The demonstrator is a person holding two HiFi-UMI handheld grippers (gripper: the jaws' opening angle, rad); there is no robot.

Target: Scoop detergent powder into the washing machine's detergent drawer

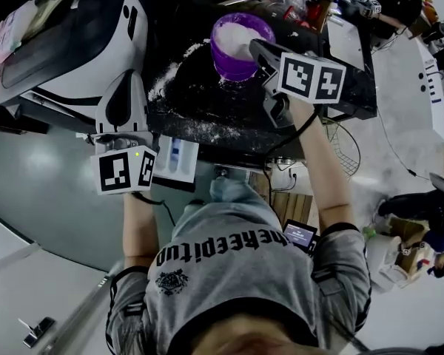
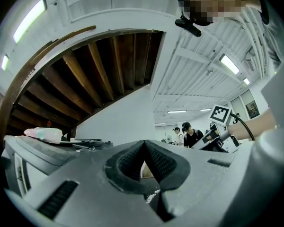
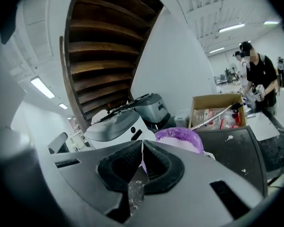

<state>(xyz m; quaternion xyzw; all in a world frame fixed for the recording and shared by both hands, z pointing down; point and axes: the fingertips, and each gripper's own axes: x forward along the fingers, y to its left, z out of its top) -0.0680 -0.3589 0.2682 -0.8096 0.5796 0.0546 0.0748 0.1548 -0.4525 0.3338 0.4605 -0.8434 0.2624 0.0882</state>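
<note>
A purple bowl (image 1: pixel 240 44) of white detergent powder stands on the black table (image 1: pixel 207 109); in the right gripper view the bowl (image 3: pixel 180 138) lies just beyond the jaws. My right gripper (image 1: pixel 257 49) reaches to the bowl's right rim, and in its own view the gripper (image 3: pixel 141 161) is shut on a thin clear plastic scoop handle (image 3: pixel 135 190). The scoop's bowl end is hidden. The white detergent drawer (image 1: pixel 176 159) stands pulled out below the washing machine (image 1: pixel 66 43). My left gripper (image 1: pixel 124 80) rests left of the drawer, shut on nothing.
Spilled powder (image 1: pixel 164 80) streaks the black table left of the bowl. A cardboard box (image 3: pixel 217 110) with packets stands behind the bowl. A second machine (image 3: pixel 151 108) stands further back. People work at a far table (image 3: pixel 255 74).
</note>
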